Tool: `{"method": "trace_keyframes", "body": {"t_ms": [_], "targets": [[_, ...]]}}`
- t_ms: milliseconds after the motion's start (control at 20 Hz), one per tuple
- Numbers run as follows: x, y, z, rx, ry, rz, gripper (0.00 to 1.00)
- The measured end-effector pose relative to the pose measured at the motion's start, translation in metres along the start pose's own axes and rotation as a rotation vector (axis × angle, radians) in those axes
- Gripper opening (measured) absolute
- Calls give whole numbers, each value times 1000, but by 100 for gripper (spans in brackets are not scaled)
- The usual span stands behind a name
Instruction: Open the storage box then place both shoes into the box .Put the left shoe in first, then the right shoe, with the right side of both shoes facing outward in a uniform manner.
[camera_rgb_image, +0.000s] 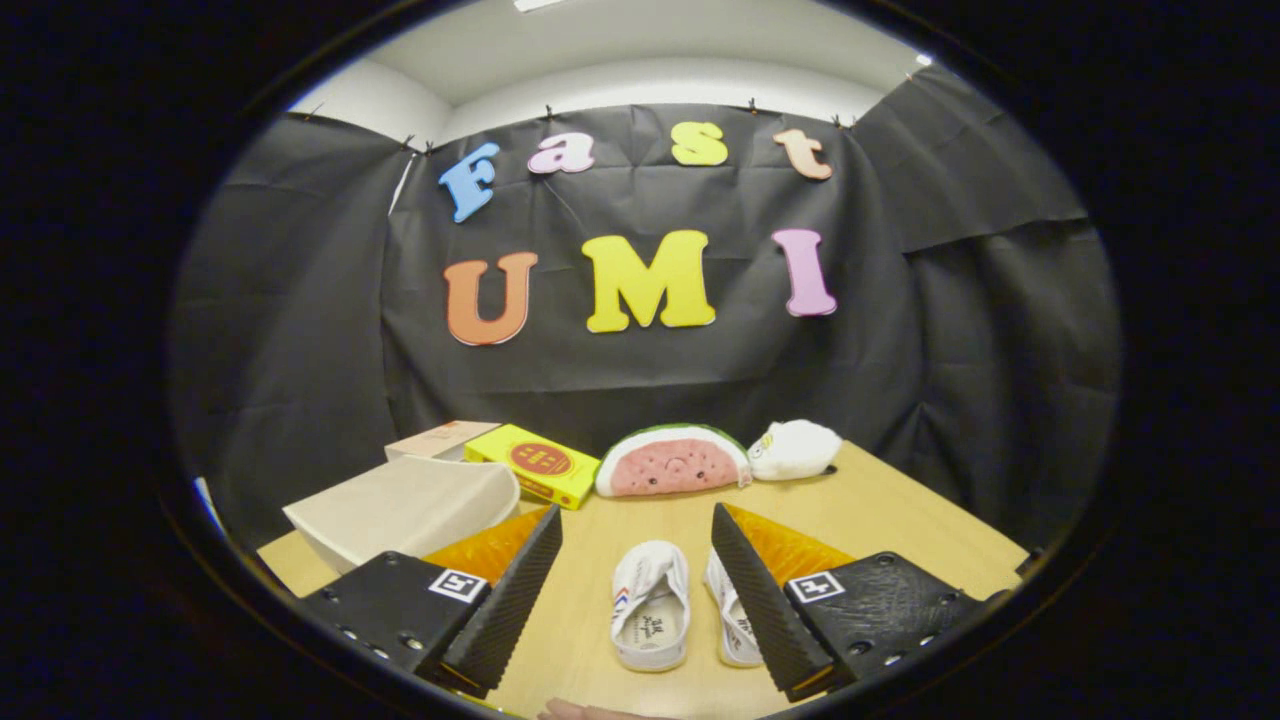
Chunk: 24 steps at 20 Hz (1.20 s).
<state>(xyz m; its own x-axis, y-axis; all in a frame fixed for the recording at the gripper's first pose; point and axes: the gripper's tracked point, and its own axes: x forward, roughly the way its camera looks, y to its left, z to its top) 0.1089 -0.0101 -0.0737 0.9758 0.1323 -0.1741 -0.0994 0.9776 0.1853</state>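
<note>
A two-finger gripper (637, 590) is held spread wide above a pale wooden table (900, 520), nothing pinched between its fingers. Directly below and between the fingers, a pair of white canvas shoes is laid side by side, openings upward. One shoe (650, 605) is seen whole in the gap, slightly nearer the left finger; the other shoe (728, 620) is partly covered by the right finger. The long axes of both shoes are aligned roughly with the line of the fingers, running away from the gripper. A sliver of a hand (585, 711) is glimpsed at the nearest edge, just short of the shoes. Ahead and off to the left, beyond the left finger, the beige storage box (400, 505) is set, its slanted front panel appearing closed; its opening is judged the first step, not yet done, so the coming move is expected to swing leftward, away from the shoes. Further out, a tan carton (440, 438) and a yellow box (535, 462) are placed behind the storage box. Farthest along the table, straight ahead, a watermelon-slice plush (672, 462) is propped beside a white plush (795, 450) against the booth wall.
</note>
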Motion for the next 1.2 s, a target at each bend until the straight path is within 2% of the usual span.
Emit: {"method": "trace_keyframes", "body": {"t_ms": [200,500,750,850,1000,1200], "targets": [[43,21,-15,113,151,173,95],[104,53,-29,192,322,361,95],[122,108,-64,347,537,590,94],[125,121,-72,407,590,652,94],[131,137,-73,578,656,742,93],[135,147,-80,655,720,775,90]]}}
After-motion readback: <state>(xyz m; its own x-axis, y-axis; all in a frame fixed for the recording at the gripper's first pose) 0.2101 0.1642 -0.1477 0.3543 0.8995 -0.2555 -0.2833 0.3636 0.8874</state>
